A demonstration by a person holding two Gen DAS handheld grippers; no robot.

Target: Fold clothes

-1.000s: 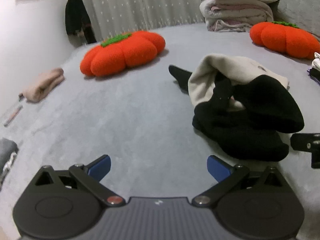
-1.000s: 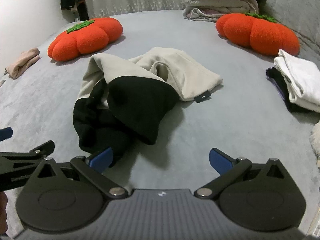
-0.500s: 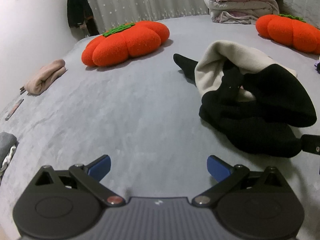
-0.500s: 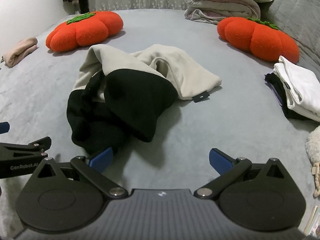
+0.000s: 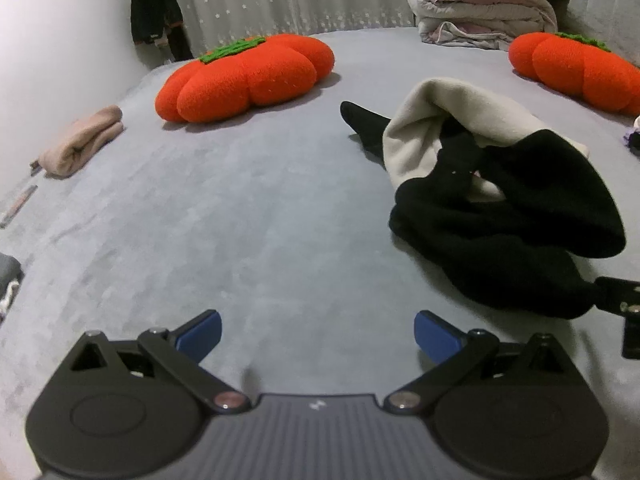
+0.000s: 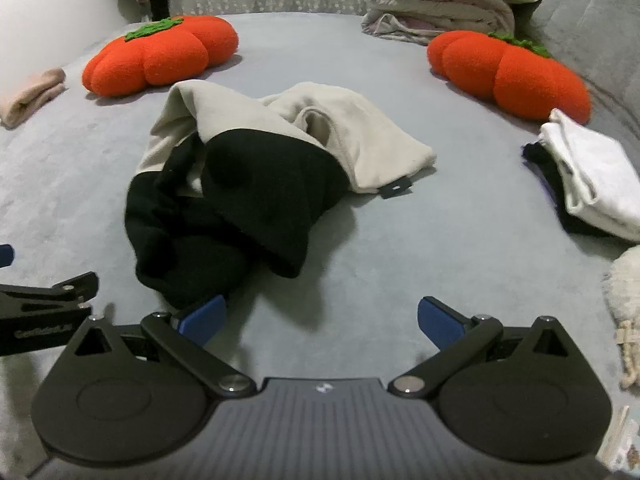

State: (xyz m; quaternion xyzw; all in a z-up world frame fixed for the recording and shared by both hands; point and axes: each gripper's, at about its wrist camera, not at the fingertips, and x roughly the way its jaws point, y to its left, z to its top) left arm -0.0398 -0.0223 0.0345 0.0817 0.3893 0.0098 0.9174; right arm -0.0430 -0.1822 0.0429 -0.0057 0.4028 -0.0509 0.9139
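A crumpled black-and-cream fleece garment [image 6: 248, 184] lies mid-bed on the grey bedspread [image 5: 240, 220], not yet spread. The right claw [image 6: 320, 320], blades apart and empty, hangs just beside its near black edge, likely to grab it; the left claw [image 5: 318, 330], also apart, waits over bare bedspread.

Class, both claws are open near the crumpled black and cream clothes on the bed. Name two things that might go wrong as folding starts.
1. The black garment and cream garment lie tangled, so the right claw, whose left finger sits at the black edge, may pinch several layers or drag both pieces.
2. The left claw hangs over bare bed, off to the side of the heap; pulling with one claw alone could bunch the cloth rather than spread it.
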